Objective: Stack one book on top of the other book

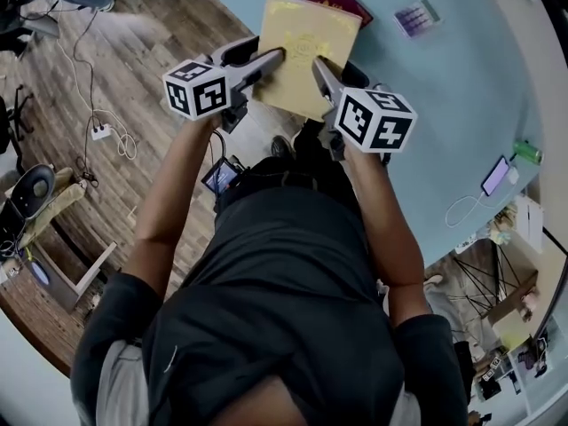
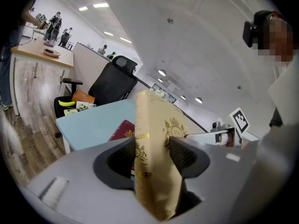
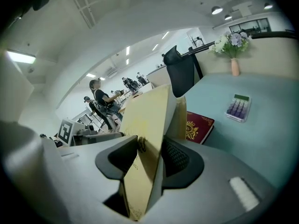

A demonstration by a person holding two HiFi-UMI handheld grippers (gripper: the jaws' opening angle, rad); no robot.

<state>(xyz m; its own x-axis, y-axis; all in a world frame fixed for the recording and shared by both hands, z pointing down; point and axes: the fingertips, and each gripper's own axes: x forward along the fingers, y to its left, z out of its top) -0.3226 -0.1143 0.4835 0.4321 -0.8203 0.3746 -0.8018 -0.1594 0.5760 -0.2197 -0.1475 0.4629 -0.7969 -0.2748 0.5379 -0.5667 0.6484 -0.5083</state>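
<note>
While both tongs were closed on the tan book [image 1: 306,56], the left tongs [image 1: 277,58] clamping its 9 o'clock edge and the right tongs [image 1: 318,67] its 4 o'clock edge, the volume hung over the near rim of the pale blue counter [image 1: 444,87]. The red book [image 1: 340,0], the likely base of the stack, lay flat on the counter just beyond. In the head view it was at about 1 o'clock from the held one, its near corner hidden behind the tan cover. The tan book's long axis ran roughly from 6 toward 12 o'clock. By this reading, the carry called for a short push onward toward 1 o'clock before lowering, with the right hand nearer the target.
</note>
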